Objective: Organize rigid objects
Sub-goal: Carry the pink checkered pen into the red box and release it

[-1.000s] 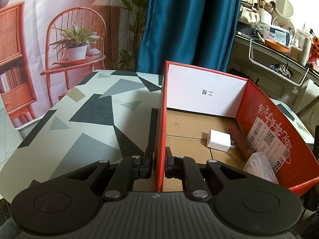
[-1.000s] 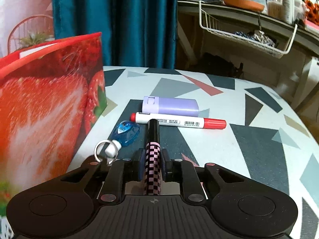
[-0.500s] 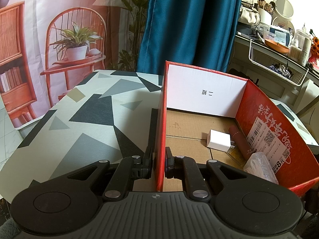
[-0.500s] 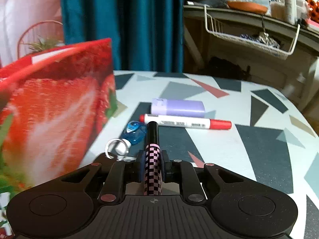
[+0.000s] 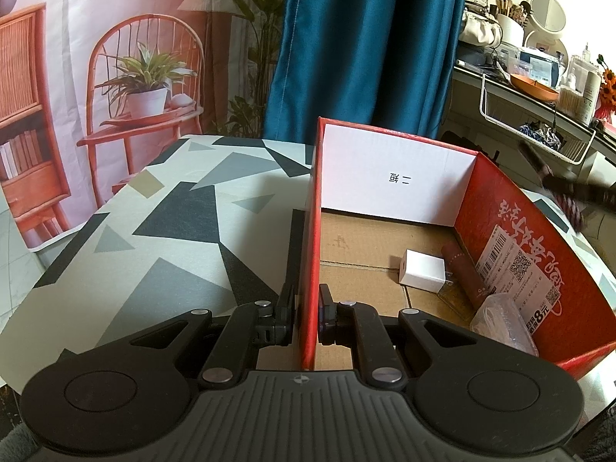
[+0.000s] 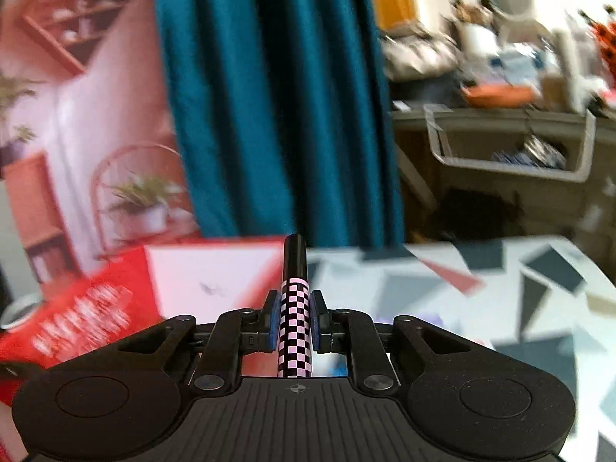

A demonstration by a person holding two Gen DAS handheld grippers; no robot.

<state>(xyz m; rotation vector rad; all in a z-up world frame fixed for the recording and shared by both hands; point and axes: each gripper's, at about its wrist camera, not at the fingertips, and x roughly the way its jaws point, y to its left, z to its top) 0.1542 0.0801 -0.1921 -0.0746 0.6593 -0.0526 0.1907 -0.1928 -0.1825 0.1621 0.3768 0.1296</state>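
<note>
Bench: pale top printed with black, grey and tan triangles; a red one shows in the right wrist view. Red box sits directly on it, open at the top, white inner end wall, brown cardboard floor. Bare patterned top spreads left of the box, and a strip shows beyond its right wall. Right wrist view blurred; bench reaches its right edge.
</note>
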